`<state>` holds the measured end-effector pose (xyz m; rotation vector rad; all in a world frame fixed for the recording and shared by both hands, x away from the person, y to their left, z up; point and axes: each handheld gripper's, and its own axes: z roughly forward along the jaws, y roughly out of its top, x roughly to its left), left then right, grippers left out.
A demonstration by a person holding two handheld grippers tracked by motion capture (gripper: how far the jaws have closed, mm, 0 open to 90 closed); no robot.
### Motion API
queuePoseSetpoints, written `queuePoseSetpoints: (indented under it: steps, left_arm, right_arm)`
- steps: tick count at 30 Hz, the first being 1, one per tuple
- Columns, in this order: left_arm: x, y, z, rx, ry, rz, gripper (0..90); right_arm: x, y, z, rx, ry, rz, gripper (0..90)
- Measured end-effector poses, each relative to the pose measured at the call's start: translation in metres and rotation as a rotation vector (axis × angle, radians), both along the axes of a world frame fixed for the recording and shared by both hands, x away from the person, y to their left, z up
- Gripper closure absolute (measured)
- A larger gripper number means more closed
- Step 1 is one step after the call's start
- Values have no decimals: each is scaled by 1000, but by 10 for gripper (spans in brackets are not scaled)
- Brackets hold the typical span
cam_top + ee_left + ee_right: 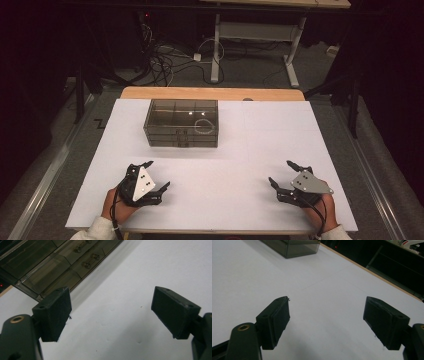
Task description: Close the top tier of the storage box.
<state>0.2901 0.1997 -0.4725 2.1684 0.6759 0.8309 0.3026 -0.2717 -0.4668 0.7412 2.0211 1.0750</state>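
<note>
We hold the left gripper (158,175) and right gripper (280,173) low over the white table (235,150), jaws spread, grasping nothing. The smoked drawer box (181,123) sits at the far side, well apart from both.

Ahead of you, the drawer box (181,123) sits on the table (260,145), toward its far edge and left of centre. Your left gripper (152,175) rests near the front edge on the left, your right gripper (283,174) on the right, well apart. The box lies beyond both, nearer your left gripper.
</note>
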Motion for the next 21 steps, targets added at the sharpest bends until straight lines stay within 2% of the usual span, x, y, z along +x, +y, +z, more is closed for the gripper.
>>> queuePoseSetpoints:
  steps: [6, 21]
  left_arm:
    - [0, 1, -1, 4, 4, 0, 157]
    - [9, -3, 1, 4, 4, 1, 157]
  right_arm:
    - [0, 1, 2, -2, -12, -4, 213]
    - [-4, -7, -1, 5, 0, -26, 213]
